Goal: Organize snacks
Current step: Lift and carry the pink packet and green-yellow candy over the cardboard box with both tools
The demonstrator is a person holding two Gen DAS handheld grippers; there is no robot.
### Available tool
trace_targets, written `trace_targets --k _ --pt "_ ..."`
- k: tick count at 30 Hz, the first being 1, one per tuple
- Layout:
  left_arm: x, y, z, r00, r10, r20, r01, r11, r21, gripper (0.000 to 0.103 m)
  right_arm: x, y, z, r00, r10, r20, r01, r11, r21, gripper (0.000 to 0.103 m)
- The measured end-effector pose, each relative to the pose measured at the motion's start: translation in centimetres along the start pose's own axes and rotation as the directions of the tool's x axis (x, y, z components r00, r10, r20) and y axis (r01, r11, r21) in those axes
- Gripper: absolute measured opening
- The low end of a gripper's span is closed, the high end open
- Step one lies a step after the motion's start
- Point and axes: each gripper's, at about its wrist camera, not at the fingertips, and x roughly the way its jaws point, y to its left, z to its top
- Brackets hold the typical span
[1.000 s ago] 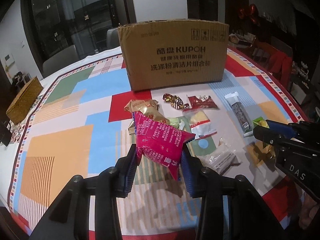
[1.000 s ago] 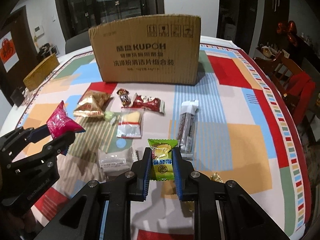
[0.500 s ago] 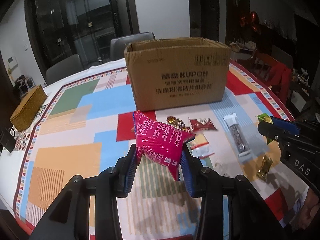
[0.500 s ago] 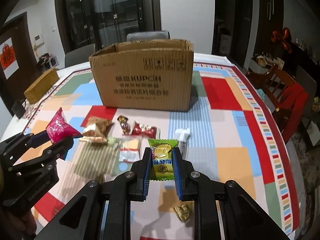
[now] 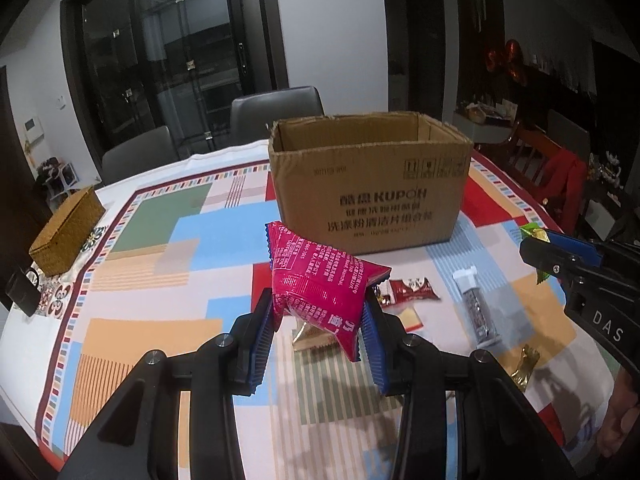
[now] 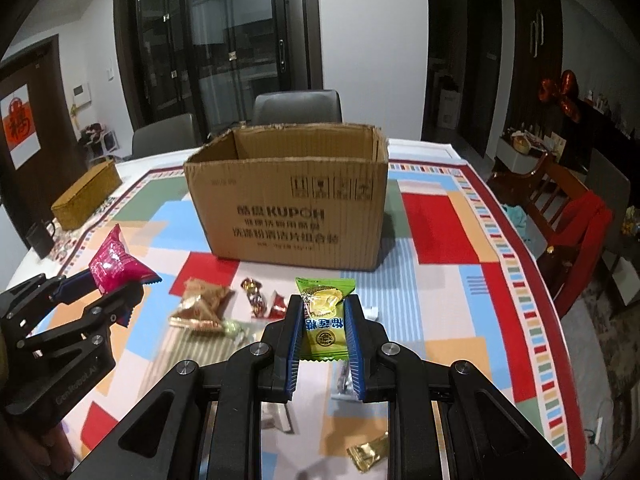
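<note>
A pink snack packet is pinched between the blue pads of the left gripper, lifted clear of the table. A green candy packet stands upright, clamped in the narrowly set right gripper. Both grippers tilt downward, side by side, facing the open cardboard box. Other snacks lie on the tablecloth before it.

Tablecloth, colour blocks. Wicker box at its left edge; grey chairs behind; red-draped chair right.
</note>
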Motion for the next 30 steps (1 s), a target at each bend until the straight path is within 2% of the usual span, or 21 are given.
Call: trace_targets --k 17,30 --pt "-0.2 1.7 3.1 0.998 0.017 0.053 -0.013 0.997 -0.070 0.041 -0.3 0.1 3.9 0.997 -0.006 0.070 0.006 1.000 0.007 0.022" --pt "0.1 1.9 6.2 0.994 0.023 0.107 -0.015 0.997 -0.075 0.041 -0.3 0.2 6.5 0.990 -0.031 0.138 0.032 0.999 -0.003 0.022"
